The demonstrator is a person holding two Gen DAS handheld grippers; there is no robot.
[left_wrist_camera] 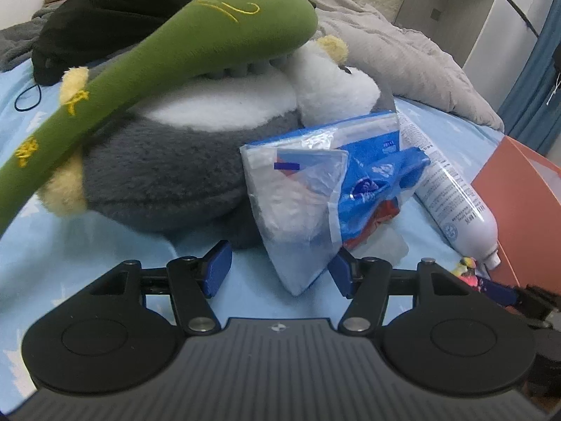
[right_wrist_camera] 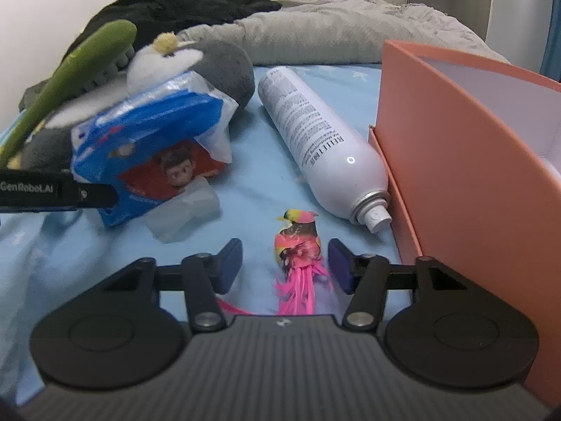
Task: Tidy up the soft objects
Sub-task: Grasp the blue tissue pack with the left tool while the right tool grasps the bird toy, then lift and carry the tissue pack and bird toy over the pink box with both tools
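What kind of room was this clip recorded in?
Most likely a bedroom, with the work done on a bed: a light blue star-print sheet underfoot, a rumpled grey duvet behind, and a grey plush toy lying among clothes.

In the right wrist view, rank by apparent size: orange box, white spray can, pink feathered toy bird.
1. Orange cardboard box
2. White spray can
3. Pink feathered toy bird, smallest despite being nearest the camera.

Both wrist cameras sit low and close over the bed, angled down and looking toward its far end; each catches the tissue pack (left_wrist_camera: 315,175) (right_wrist_camera: 147,147) and spray can (left_wrist_camera: 452,189) (right_wrist_camera: 322,140).
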